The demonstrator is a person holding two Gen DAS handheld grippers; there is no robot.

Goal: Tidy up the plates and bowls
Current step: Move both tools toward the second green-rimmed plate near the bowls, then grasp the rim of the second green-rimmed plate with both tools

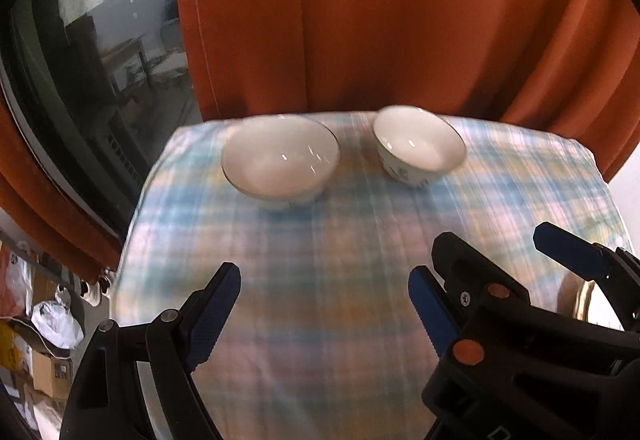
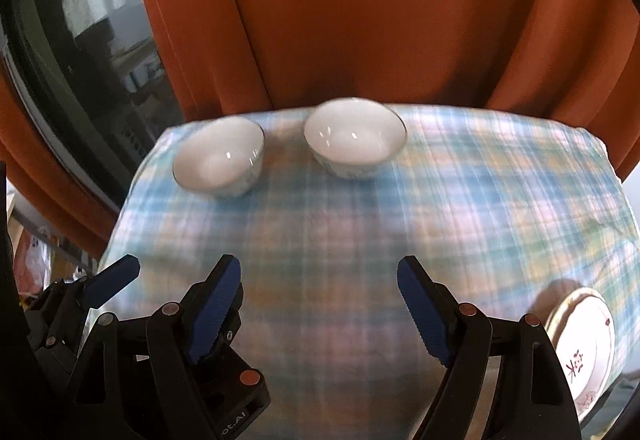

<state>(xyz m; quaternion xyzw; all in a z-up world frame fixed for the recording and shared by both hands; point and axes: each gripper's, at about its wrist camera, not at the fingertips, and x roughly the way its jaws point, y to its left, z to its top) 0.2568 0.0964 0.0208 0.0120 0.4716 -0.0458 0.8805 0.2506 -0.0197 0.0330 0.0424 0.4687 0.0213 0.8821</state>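
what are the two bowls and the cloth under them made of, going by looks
Left bowl and right bowl: probably glazed ceramic or porcelain, since the white insides show sharp glossy highlights, a thin dark rim line and faint blue pattern outside. Tablecloth: looks like woven fabric, matte, with a pastel plaid and soft draped corners; motion blur hides the weave.

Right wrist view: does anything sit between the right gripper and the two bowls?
Nothing visible does. Between the right gripper, jaws open and empty, and the left bowl and right bowl lies only bare checked cloth. The plate sits off to the right, near the cloth's front edge.
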